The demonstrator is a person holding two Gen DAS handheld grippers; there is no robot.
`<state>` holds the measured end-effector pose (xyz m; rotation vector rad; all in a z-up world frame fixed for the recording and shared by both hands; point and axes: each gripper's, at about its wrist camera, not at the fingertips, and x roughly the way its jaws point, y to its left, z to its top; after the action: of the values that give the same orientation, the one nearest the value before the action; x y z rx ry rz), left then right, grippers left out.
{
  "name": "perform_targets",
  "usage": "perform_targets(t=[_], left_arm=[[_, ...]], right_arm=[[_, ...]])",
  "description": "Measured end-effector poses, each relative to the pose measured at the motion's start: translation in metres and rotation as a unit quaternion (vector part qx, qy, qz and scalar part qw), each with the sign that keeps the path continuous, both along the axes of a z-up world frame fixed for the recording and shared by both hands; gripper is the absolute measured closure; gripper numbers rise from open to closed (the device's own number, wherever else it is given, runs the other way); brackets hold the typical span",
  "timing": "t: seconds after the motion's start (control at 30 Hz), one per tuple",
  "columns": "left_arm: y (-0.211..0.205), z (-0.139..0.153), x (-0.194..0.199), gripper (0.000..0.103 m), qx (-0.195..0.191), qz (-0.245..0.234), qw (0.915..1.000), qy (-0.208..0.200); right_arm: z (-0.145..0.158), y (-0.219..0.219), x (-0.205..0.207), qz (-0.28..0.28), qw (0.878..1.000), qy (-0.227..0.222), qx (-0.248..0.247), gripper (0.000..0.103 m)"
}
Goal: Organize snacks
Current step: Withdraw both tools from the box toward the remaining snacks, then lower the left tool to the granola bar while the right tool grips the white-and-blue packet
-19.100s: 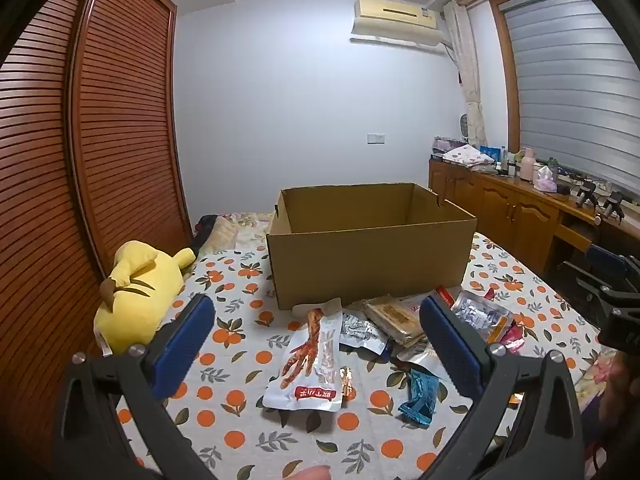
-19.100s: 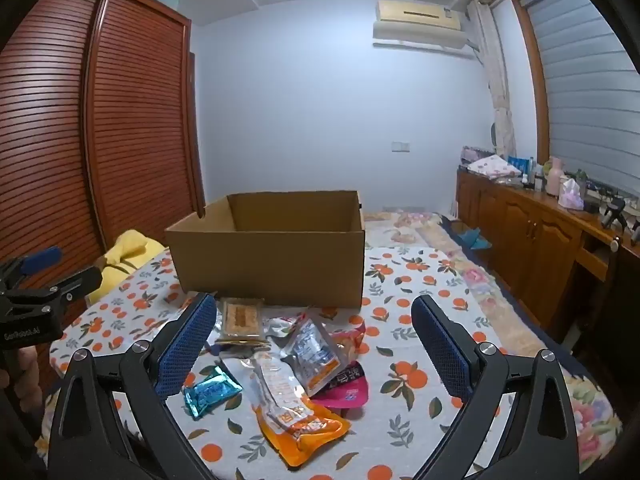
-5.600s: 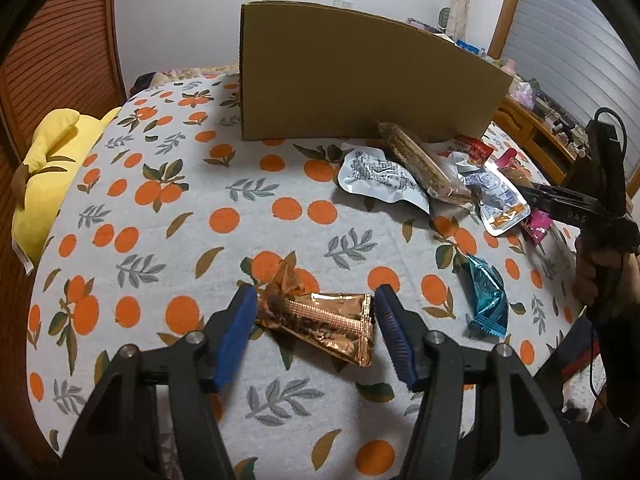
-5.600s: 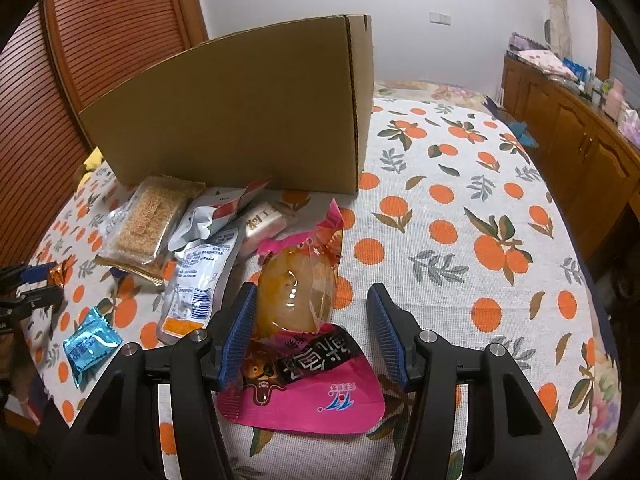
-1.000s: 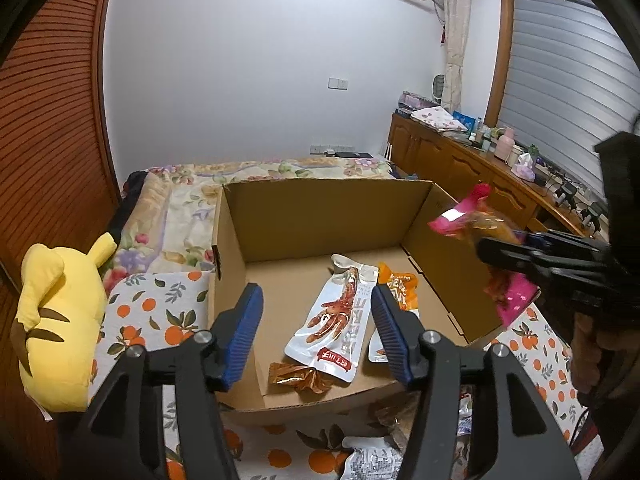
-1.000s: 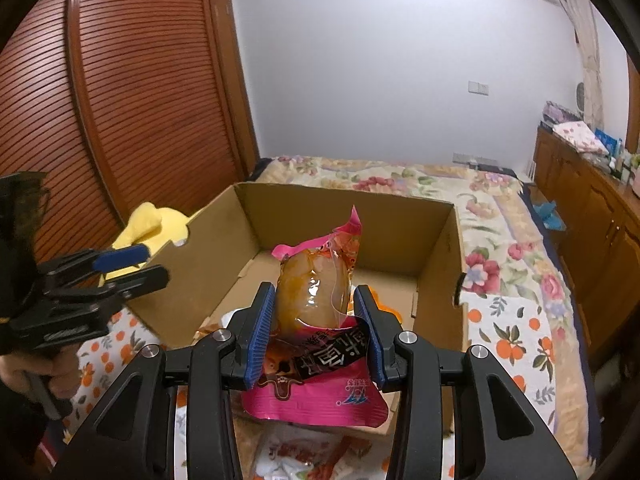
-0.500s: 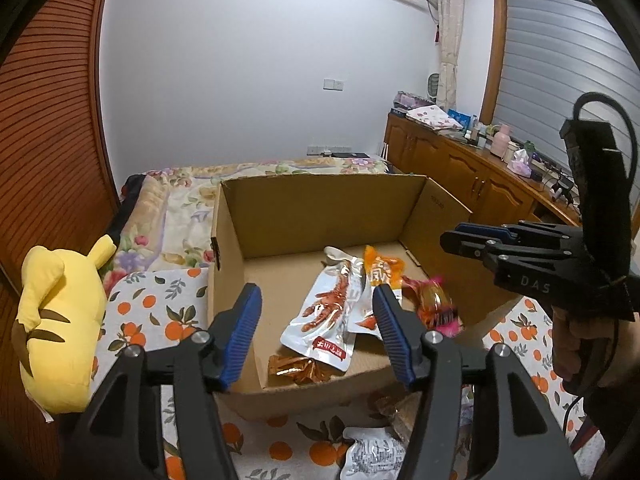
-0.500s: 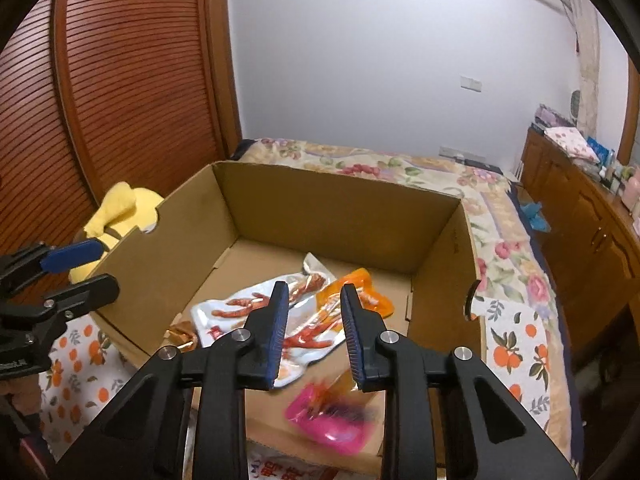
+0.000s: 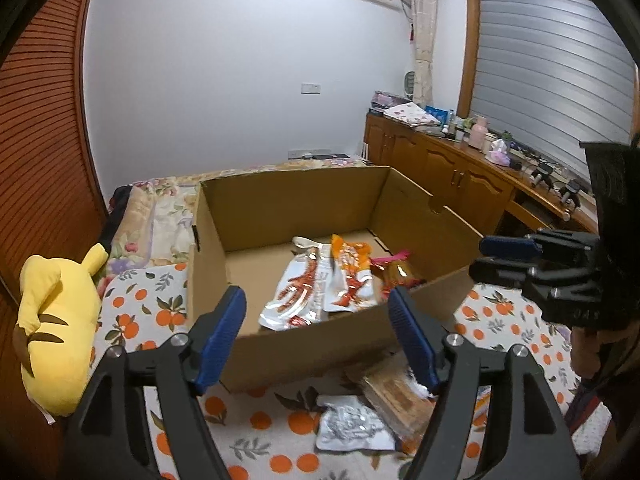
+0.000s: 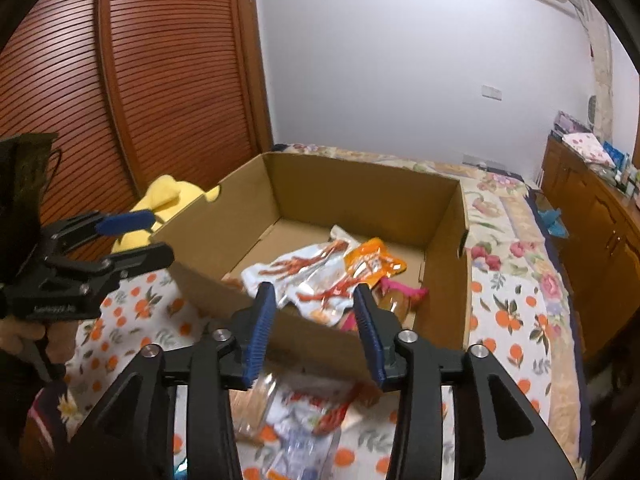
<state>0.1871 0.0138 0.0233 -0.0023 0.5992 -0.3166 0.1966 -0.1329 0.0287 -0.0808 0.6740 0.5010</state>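
While both grippers hover on the near side of the cardboard box [image 9: 320, 344], neither holds anything. Taken from left to right: a yellow plush toy [image 9: 56, 320] lies at the left edge of the orange-patterned tabletop [image 9: 140, 312], close to the box's left wall. The left gripper [image 9: 316, 316] stands with its blue fingers [image 9: 222, 328] spread wide and empty, framing the box's near wall. Inside the open box, on its floor, lie a white chicken-feet pack [image 9: 304, 292], an orange-topped pack [image 9: 350, 276] overlapping its right edge, and a pink pack [image 9: 394, 272] just beside that, against the near right corner. In the right wrist view the same three show as the white pack [image 10: 296, 272], the orange one [image 10: 372, 260] and the pink one [image 10: 396, 296]. Outside the box, against its near wall on the tabletop, rest a silver packet [image 9: 352, 428] and a brown biscuit pack [image 9: 396, 396], touching each other. The right gripper [image 10: 316, 328], seen also at the right of the left view [image 9: 496, 258], has its fingers [image 10: 260, 324] parted to a moderate gap and empty, above the box's near wall. More packets lie below it on the tabletop, too blurred to identify.
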Motion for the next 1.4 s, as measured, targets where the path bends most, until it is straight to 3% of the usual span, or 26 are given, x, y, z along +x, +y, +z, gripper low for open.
perform_targets(t=[0.07, 0.37, 0.8, 1.4], left_arm=[[-0.004, 0.001, -0.009, 0.028, -0.001, -0.009, 1.0000, -0.002], [-0.023, -0.009, -0.042, 0.028, 0.010, -0.037, 0.9993, -0.003], [-0.044, -0.054, -0.060, 0.028, 0.019, -0.047, 0.9981, 0.034], [-0.040, -0.087, -0.054, 0.028, 0.009, -0.041, 0.9965, 0.072]], right_arm=[[-0.004, -0.001, -0.008, 0.000, 1.000, 0.002, 0.000, 0.054], [-0.044, -0.011, -0.034, 0.001, 0.999, 0.034, -0.012, 0.054], [-0.102, -0.013, -0.044, -0.007, 0.996, 0.088, -0.028, 0.053], [-0.128, 0.003, -0.039, 0.003, 0.992, 0.116, -0.056, 0.045]])
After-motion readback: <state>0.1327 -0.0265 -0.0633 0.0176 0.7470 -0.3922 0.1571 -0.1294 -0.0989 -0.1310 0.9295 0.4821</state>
